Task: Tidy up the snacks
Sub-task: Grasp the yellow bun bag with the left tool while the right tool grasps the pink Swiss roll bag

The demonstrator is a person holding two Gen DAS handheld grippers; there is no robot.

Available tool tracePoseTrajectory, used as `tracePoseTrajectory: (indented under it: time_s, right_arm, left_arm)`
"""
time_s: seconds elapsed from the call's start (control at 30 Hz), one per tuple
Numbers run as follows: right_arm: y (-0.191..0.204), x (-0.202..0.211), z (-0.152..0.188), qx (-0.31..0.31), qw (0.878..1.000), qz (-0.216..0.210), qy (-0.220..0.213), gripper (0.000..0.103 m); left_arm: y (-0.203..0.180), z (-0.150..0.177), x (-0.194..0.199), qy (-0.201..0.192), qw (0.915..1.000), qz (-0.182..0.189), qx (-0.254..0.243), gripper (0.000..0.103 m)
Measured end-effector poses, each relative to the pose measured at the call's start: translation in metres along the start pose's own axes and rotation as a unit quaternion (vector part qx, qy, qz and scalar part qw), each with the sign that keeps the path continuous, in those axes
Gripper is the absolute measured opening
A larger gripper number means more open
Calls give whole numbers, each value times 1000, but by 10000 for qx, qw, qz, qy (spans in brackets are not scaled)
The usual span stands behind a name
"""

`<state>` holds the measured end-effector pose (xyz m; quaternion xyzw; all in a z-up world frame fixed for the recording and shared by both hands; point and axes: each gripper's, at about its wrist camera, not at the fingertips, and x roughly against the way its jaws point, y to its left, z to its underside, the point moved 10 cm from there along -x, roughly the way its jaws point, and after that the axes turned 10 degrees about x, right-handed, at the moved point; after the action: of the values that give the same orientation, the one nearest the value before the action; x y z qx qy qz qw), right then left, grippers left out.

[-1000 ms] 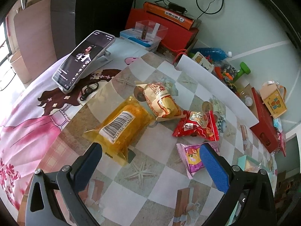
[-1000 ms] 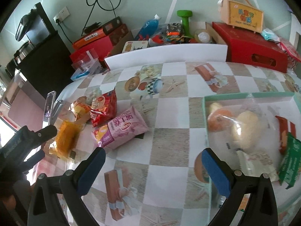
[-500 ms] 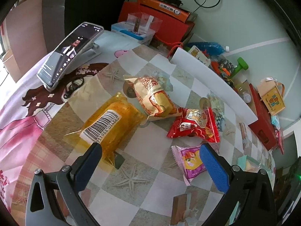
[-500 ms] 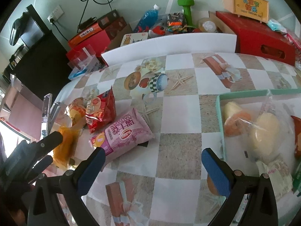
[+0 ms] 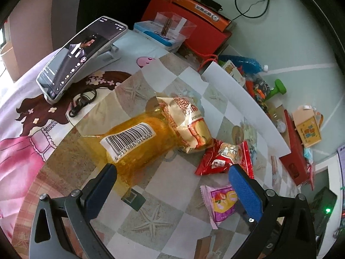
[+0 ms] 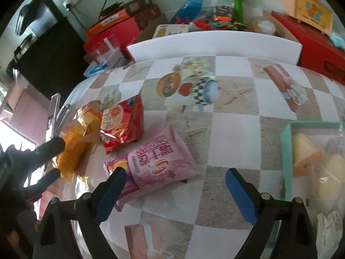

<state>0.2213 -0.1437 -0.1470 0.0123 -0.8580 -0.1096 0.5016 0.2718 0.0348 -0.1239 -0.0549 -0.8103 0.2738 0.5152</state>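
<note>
Several snack packs lie on the checkered table. A yellow pack with a barcode (image 5: 138,144) lies just ahead of my open left gripper (image 5: 172,179), its near end by the left finger. A gold pack (image 5: 189,125), a red pack (image 5: 224,157) and a pink pack (image 5: 220,200) lie beyond and to the right. In the right wrist view my open right gripper (image 6: 174,181) hovers over the pink pack (image 6: 157,161), with the red pack (image 6: 123,125) and yellow pack (image 6: 73,151) to its left. A teal tray (image 6: 286,149) at the right holds bagged snacks.
A phone on a stand (image 5: 79,54) and a black clip (image 5: 82,103) sit at the left. A white board (image 5: 241,99) stands along the table's back, with red boxes (image 5: 202,34), a blue bottle (image 6: 189,6) and a green dumbbell (image 6: 237,2) behind it.
My left gripper has moved forward to the yellow pack. My right gripper has moved left and closer to the pink pack; the teal tray has slid toward the right edge.
</note>
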Motion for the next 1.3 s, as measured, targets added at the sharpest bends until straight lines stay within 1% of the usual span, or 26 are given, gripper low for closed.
tracePoseTrajectory:
  time_s: [0.07,0.13,0.3,0.43,0.57,0.67,0.77,0.9,0.93,0.97,1.0,1.03,1.07,1.1,1.23,1.3]
  right_arm:
    - [2,-3,-3,-77,9999,-94,9,95]
    - [3,-6,-6,-192,9997,-138,5,95]
    - [5,-14,-15,-391,9992,-71,22,95]
    - [9,-22,-20,-450,9989,27,94,95]
    - [14,-33,-22,-436,9988,97,202,95]
    - [14,-40,-19,-298,9985,336,309,95]
    - [17,-42,-17,-119,9984,447,333,95]
    - [16,-40,-10,108,9972,634,370,95]
    - [16,-40,-8,165,9970,660,381,95]
    - [15,-38,-5,225,9966,684,402,95]
    - [14,-37,-2,275,9963,704,421,95]
    - [13,-36,0,316,9958,733,438,95]
    - [12,-34,3,351,9954,770,459,95]
    - [10,-34,5,372,9950,799,477,95]
    - [4,-29,15,433,9939,861,529,95]
    - [1,-26,20,527,9927,933,552,95]
  left_arm:
    - [0,-2,2,48,9999,86,53,103]
    - [-1,-6,4,0,9999,112,59,103]
    - [0,-15,3,-27,9999,119,71,103]
    - [8,-19,6,-46,9998,134,165,103]
    - [16,-20,1,-60,9999,-91,116,103]
    - [18,-20,-4,-68,9996,-286,-42,103]
    - [22,-21,-7,-96,9991,-417,-58,103]
    - [31,-22,-10,-158,9968,-753,-195,102]
    - [33,-22,-11,-151,9964,-797,-232,101]
    - [33,-22,-12,-141,9963,-807,-243,96]
    - [34,-21,-12,-126,9963,-819,-249,88]
    - [35,-21,-13,-123,9959,-854,-260,83]
    - [35,-20,-13,-119,9955,-892,-297,76]
    - [34,-20,-14,-122,9950,-926,-353,73]
    - [29,-18,-12,-155,9932,-992,-584,72]
    - [23,-15,-12,-123,9917,-998,-797,61]
